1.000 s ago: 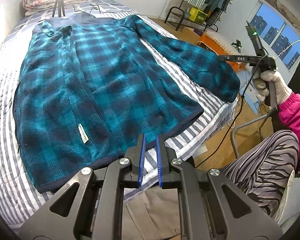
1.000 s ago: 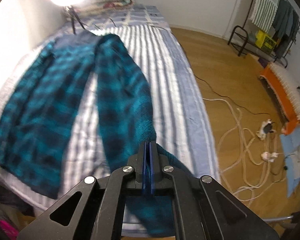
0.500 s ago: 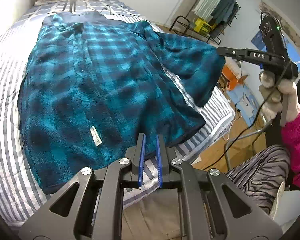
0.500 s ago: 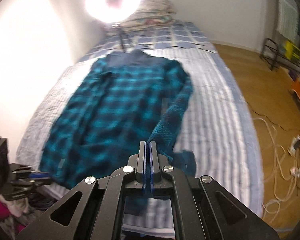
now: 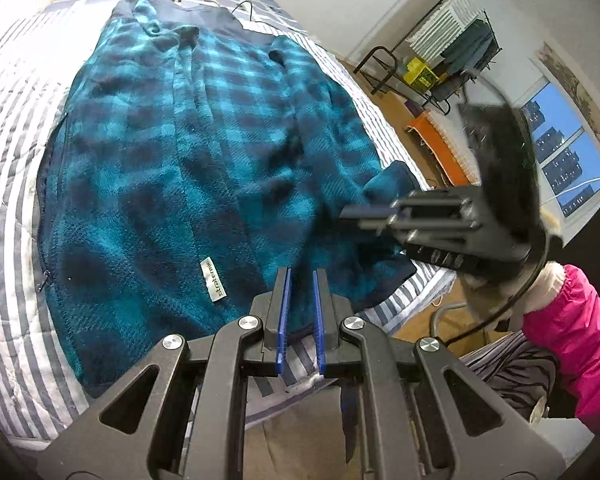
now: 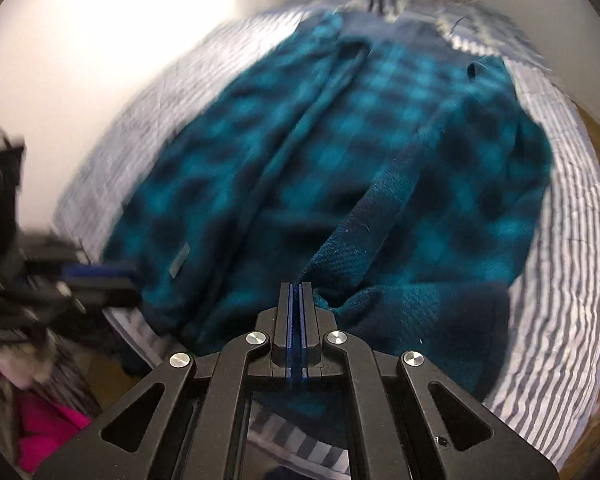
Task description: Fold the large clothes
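Our right gripper [image 6: 296,292] is pinching the sleeve cuff [image 6: 364,216] of the teal-and-navy checked fleece jacket [image 5: 188,160]. Left gripper [image 5: 300,280]: jaws a narrow gap apart, nothing btwn them. Jacket lies flat on the blue-and-white striped bed cover [image 5: 12,216], sleeve over its body.

The right wrist view is smeared by motion; the jacket [image 6: 340,152] there shows only soft checks, its label [image 6: 179,260] unreadable, and the left gripper [image 6: 100,276] at the left edge is a dark blur. In the left wrist view the right gripper [image 5: 364,214] is blurred too, so what its tips hold cannot be told there; the hand behind it is mostly hidden; the bed [image 5: 12,208] runs off the frame.
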`<act>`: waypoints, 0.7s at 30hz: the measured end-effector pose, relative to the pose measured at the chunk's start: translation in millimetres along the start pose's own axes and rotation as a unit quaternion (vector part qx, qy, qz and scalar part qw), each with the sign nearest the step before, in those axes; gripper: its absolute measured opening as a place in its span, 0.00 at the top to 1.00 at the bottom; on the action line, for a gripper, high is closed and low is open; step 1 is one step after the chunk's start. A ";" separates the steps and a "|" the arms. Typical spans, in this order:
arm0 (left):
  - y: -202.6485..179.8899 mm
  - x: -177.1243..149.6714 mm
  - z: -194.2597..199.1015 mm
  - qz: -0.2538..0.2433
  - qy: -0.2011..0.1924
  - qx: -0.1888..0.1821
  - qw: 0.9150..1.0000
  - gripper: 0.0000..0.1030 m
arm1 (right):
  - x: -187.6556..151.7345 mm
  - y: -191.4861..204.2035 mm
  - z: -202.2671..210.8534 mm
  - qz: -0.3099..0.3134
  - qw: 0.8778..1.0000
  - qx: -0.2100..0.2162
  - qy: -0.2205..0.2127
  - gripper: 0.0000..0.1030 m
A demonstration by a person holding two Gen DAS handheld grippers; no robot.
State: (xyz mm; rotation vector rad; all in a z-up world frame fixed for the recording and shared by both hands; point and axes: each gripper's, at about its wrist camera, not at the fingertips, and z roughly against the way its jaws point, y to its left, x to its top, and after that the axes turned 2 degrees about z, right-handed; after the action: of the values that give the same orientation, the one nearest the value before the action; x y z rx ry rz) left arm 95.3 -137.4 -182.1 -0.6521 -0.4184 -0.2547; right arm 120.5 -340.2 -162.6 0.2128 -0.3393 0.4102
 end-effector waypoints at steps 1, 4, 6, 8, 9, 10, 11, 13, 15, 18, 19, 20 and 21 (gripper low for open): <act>0.5 0.3 -2.8 0.001 0.003 0.001 1.000 0.93 | -3.2 0.3 -5.7 0.003 1.000 0.003 0.011 0.99; 0.5 0.9 -10.1 0.004 0.012 -0.002 1.000 0.93 | -5.3 -7.9 -6.9 -0.012 1.000 0.023 0.014 0.98; -0.5 3.1 -15.8 0.008 0.019 -0.006 1.000 0.93 | -5.0 -14.7 3.1 -0.022 0.999 0.042 0.004 0.96; -0.5 7.8 -20.8 0.014 0.023 -0.014 1.000 0.93 | -5.3 -19.0 17.6 -0.031 0.997 0.063 -0.011 0.93; -1.4 10.9 -22.8 0.017 0.024 -0.018 0.999 0.93 | -6.5 -21.9 26.2 -0.034 0.997 0.071 -0.020 0.85; -2.6 15.1 -25.3 0.020 0.026 -0.023 0.999 0.92 | -7.7 -25.7 36.0 -0.036 0.996 0.077 -0.032 0.74; -4.3 23.5 -29.1 0.023 0.030 -0.030 0.999 0.90 | -10.2 -31.2 45.3 -0.037 0.995 0.079 -0.046 0.68; -7.8 42.6 -34.3 0.027 0.029 -0.038 0.998 0.73 | -12.4 -43.2 64.6 -0.040 0.994 0.069 -0.074 0.62; -13.2 62.3 -37.4 0.028 0.023 -0.045 0.998 0.56 | -13.1 -61.7 77.7 -0.055 0.992 0.058 -0.095 0.62; -24.7 102.8 -44.9 0.014 0.010 -0.050 0.999 0.55 | -11.0 -96.3 90.0 -0.094 0.987 0.042 -0.121 0.62; -26.9 116.5 -48.7 0.012 0.007 -0.049 0.999 0.53 | -8.1 -108.6 91.0 -0.109 0.985 0.034 -0.129 0.62; -26.5 127.9 -52.2 0.013 0.004 -0.050 0.999 0.51 | -6.2 -118.0 91.4 -0.119 0.983 0.029 -0.136 0.62; -25.6 142.9 -58.0 0.018 0.002 -0.052 0.998 0.51 | -3.7 -129.3 91.1 -0.132 0.981 0.024 -0.143 0.62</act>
State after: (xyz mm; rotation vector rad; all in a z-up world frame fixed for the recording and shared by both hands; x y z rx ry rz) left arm 229.9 -207.8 -145.4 -0.7609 -0.3901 -0.2444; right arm 146.7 -481.8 -97.2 0.3609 -0.5766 0.1250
